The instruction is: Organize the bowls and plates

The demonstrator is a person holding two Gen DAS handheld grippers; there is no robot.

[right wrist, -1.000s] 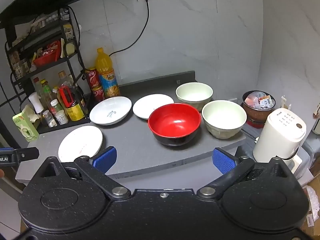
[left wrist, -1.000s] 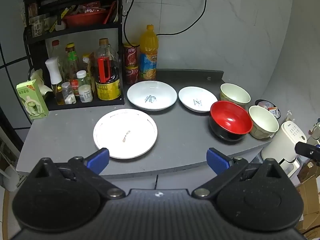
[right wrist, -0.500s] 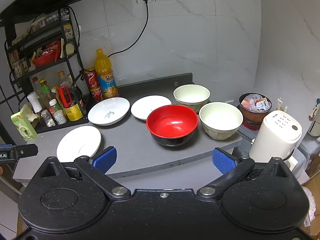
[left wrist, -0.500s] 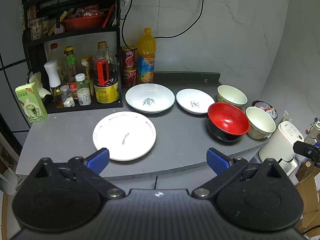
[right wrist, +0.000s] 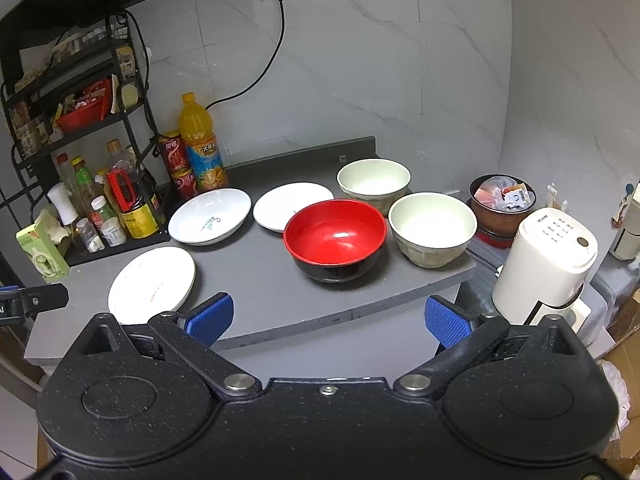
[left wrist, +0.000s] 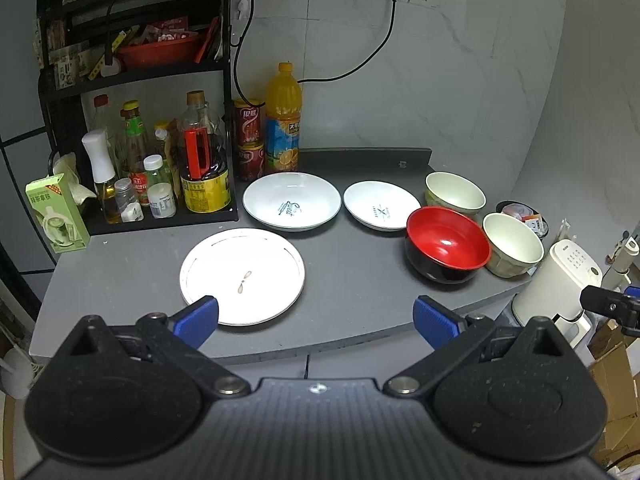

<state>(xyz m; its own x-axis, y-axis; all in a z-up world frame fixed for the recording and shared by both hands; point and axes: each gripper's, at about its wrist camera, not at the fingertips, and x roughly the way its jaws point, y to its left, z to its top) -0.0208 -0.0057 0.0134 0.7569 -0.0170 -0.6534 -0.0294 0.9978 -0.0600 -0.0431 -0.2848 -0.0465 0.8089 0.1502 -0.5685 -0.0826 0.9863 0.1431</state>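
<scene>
While both hand-held grippers hang short of the near edge of the grey desk [left wrist: 352,280], each has its blue pads spread wide and nothing between them: the left gripper [left wrist: 316,318] faces the flat plate [left wrist: 256,264], the right gripper [right wrist: 328,318] faces the red bowl [right wrist: 336,236]. The flat plate lies alone at the front left of the desk. Behind it, a deep plate [left wrist: 292,200] and a small plate [left wrist: 382,205] lie side by side, just apart, in front of an orange bottle [left wrist: 283,120]. The red bowl, black outside, stands upright to the right, close against the near cream bowl [right wrist: 432,226]; the far cream bowl [right wrist: 374,180] stands behind them, near the wall. A rack [left wrist: 132,72] of bottles stands at the desk's left rear. Off the right edge stands a white appliance [right wrist: 548,264].
</scene>
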